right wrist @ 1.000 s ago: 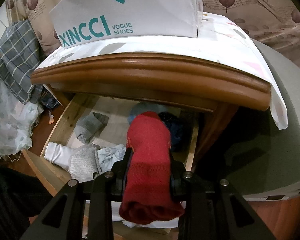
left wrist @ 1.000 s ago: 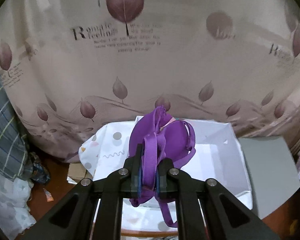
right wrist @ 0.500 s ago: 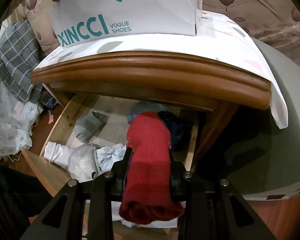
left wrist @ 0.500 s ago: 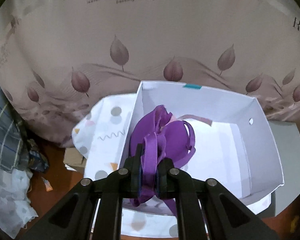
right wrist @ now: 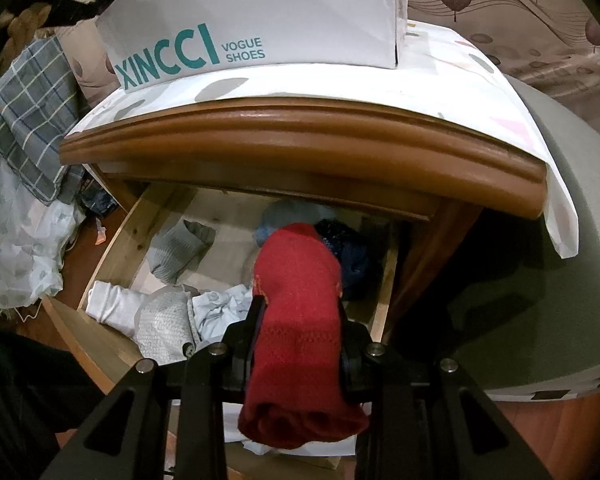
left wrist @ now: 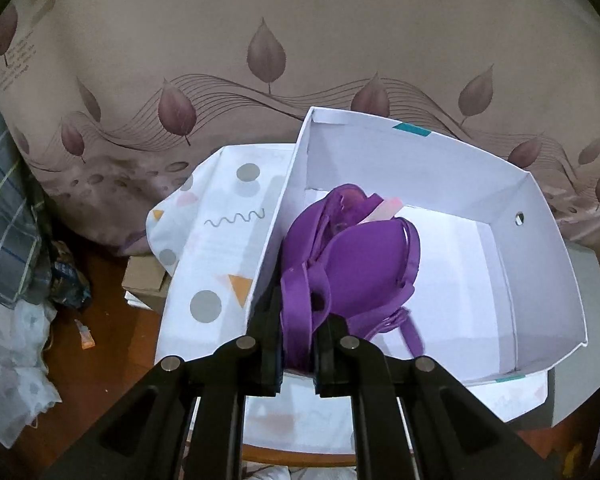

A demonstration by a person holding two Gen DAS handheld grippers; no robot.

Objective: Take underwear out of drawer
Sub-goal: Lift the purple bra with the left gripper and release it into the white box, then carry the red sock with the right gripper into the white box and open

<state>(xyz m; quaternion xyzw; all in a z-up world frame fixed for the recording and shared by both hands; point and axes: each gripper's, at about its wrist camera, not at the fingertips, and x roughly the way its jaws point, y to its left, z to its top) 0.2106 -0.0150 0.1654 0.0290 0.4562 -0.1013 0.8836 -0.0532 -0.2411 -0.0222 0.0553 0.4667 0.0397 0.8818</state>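
The left gripper (left wrist: pixel 298 344) was clamped on the purple bra (left wrist: pixel 352 268), which hung over the box (left wrist: pixel 548 240), just inside its left wall. The right gripper (right wrist: pixel 300 344) (over the drawer (right wrist: pixel 136 236)) pinched the red garment (right wrist: pixel 300 312), its length running along the fingers.

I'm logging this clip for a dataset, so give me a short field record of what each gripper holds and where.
left gripper: shut on purple underwear
left position: over open white shoebox
right gripper: shut on red garment
right position: above open wooden drawer
drawer contents: grey, white, blue clothes
box support: patterned cloth on nightstand
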